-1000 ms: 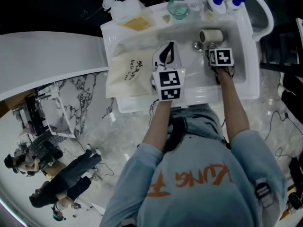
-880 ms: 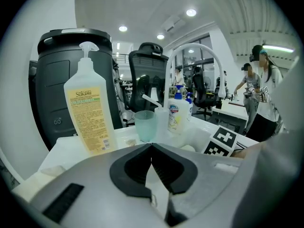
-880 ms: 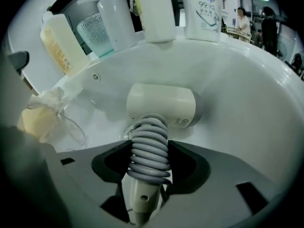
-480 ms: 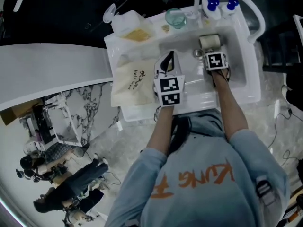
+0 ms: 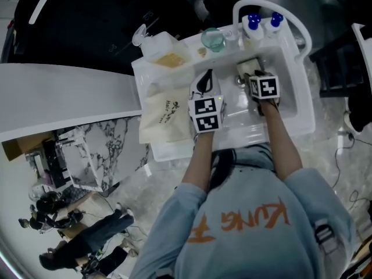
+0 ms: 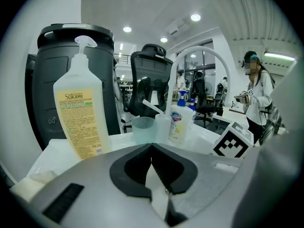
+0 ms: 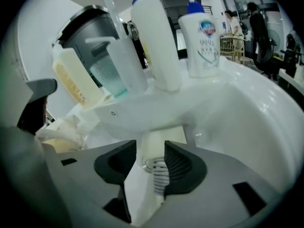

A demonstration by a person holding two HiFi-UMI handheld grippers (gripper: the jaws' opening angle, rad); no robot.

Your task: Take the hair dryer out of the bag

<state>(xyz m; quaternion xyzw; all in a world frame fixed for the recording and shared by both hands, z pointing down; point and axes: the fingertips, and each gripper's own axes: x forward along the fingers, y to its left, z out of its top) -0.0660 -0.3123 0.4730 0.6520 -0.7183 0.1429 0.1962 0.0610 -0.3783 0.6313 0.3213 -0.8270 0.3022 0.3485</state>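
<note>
**Dryer out of bag, gripped over sink**

The bag (image 5: 165,106) lies flat on the sink (image 5: 290,92) ledge. My left gripper (image 6: 151,148) is pressed together beside it, out of the way. My right gripper (image 7: 149,163), whose jaws have just been closing, pinches the hair dryer (image 7: 159,144) and its coiled cord over the basin. I'd say it's ready to carry off.

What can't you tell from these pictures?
Right gripper view: the jaws of the right gripper have just been closing with the hair dryer between them; whether the pads press it is unclear.
Left gripper view: whether the shut left gripper pinches anything; its own body covers that.
Head view: what is inside the bag; its cloth hides it.
</note>
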